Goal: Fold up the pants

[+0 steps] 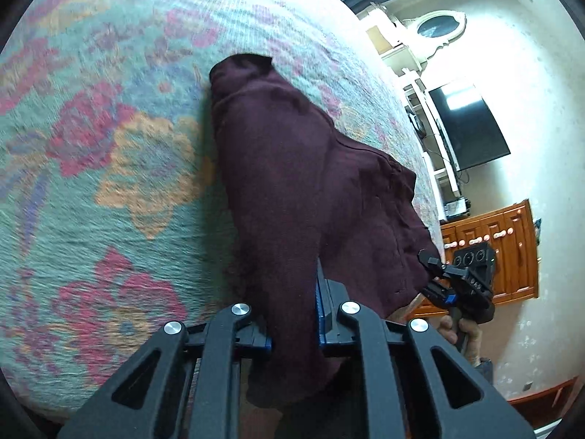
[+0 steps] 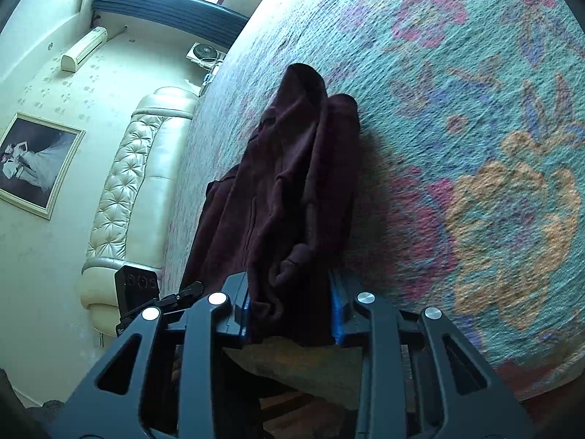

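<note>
Dark maroon pants (image 1: 285, 168) hang and trail onto a floral bedspread (image 1: 109, 146). My left gripper (image 1: 292, 333) is shut on one end of the pants, the cloth bunched between its blue-padded fingers. My right gripper (image 2: 290, 314) is shut on another part of the same pants (image 2: 289, 190), lifting them off the bedspread (image 2: 475, 146). The right gripper also shows in the left wrist view (image 1: 444, 278), at the right edge of the pants. The left gripper's body shows in the right wrist view (image 2: 142, 289), at the left.
A cream tufted headboard (image 2: 124, 197), a framed picture (image 2: 33, 164) and an air conditioner (image 2: 84, 49) are at the left. A wall television (image 1: 471, 128) and a wooden cabinet (image 1: 508, 252) stand beyond the bed edge.
</note>
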